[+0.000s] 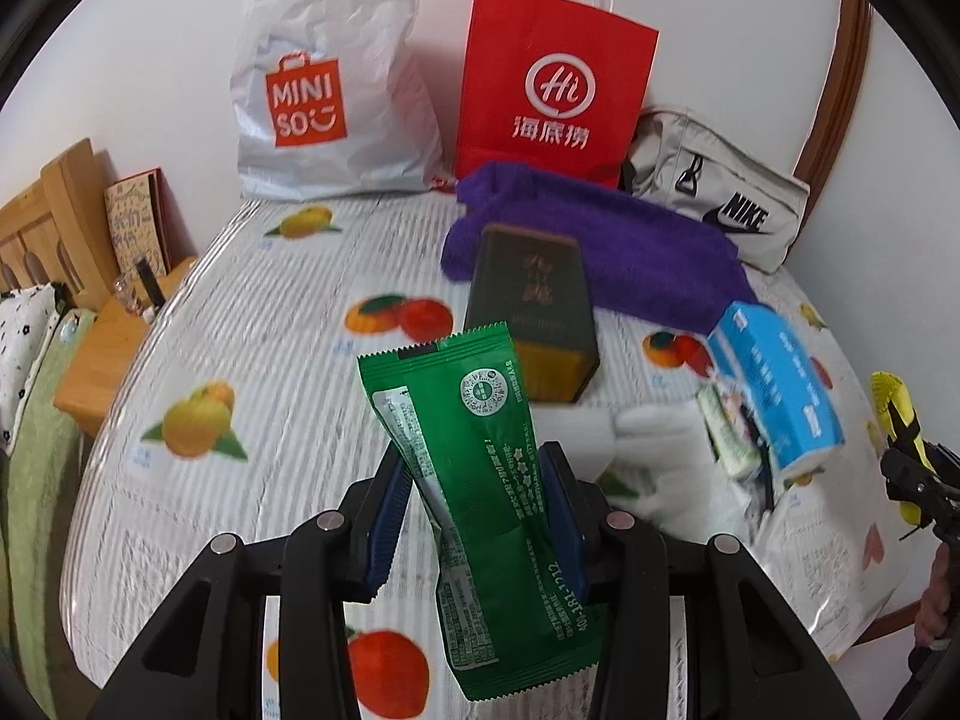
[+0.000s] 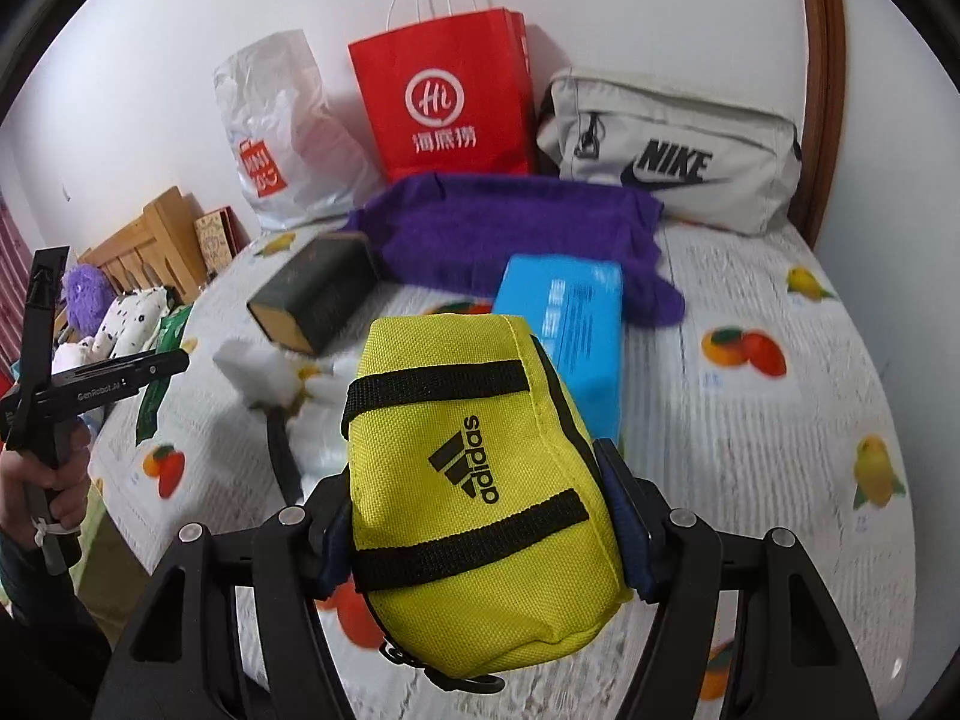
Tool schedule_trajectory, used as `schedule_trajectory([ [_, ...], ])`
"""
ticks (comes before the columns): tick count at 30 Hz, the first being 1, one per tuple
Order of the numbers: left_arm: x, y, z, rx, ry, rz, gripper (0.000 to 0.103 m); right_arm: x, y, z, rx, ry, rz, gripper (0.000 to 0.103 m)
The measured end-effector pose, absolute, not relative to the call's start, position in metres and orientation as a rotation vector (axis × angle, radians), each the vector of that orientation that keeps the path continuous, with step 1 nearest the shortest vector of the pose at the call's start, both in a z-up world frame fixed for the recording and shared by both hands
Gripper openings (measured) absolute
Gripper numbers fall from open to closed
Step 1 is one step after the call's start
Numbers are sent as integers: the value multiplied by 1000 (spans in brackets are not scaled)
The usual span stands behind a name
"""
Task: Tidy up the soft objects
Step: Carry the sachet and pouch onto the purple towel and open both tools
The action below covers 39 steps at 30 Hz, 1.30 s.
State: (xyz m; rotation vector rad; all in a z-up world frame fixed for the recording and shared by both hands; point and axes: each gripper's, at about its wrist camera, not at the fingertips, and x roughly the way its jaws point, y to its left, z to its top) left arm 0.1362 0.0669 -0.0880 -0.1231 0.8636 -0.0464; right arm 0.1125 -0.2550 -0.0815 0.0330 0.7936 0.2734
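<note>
Fruit-print cover (image 1: 252, 324) on the worktop, wooden headboard (image 1: 54, 210), dark box (image 1: 531, 312), white wall (image 2: 660, 12).

Each wrist camera rides close behind its own claw, looking forward and steeply down across the fruit-print tabletop (image 1: 252, 324) toward the wall, and both share the red paper bag (image 1: 555, 90), purple towel (image 2: 510, 228) and blue tissue pack (image 2: 576, 324).

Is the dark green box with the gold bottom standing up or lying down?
Lying down. The dark green box with the gold bottom rests on a long side on the fruit-print tablecloth, its gold end facing sideways, in front of the purple towel.
</note>
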Motion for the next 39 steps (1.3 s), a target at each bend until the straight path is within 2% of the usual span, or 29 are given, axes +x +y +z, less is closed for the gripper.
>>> schedule_trajectory([
  [18,232,61,-48,-96,844,-66,41,224,-260,-48,25,753,227,68],
  [26,284,47,-47,-95,854,-103,41,283,-257,-43,36,755,215,68],
  [32,323,38,-52,-91,872,-128,41,323,-258,-57,39,784,194,68],
  [39,362,31,-58,-89,893,-140,41,367,-264,-97,55,891,176,68],
])
